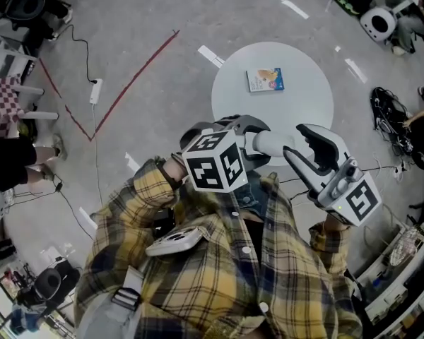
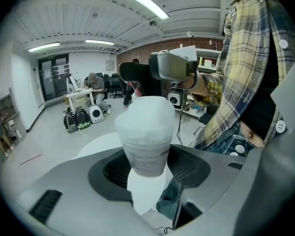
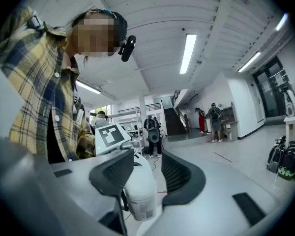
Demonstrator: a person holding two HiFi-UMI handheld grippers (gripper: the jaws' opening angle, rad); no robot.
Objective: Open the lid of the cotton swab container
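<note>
The cotton swab container (image 2: pixel 145 132) is a translucent white tub with a cap-like lid (image 2: pixel 146 113) on its far end. My left gripper (image 2: pixel 147 167) is shut on its body, a dark pad on each side. In the head view the left gripper (image 1: pixel 256 141) holds the container (image 1: pixel 273 143) level in front of the plaid shirt, above the near edge of the round table. The right gripper (image 1: pixel 301 144) is at the container's right end. In the right gripper view its jaws (image 3: pixel 147 170) stand open, with the container (image 3: pixel 137 193) close by the left pad and apart from the right one.
A round white table (image 1: pixel 307 97) stands ahead, with a small blue-and-white box (image 1: pixel 265 80) on it. Red tape lines (image 1: pixel 131 83), a power strip (image 1: pixel 95 90) and cables lie on the grey floor. Several people and bags are in the room's background.
</note>
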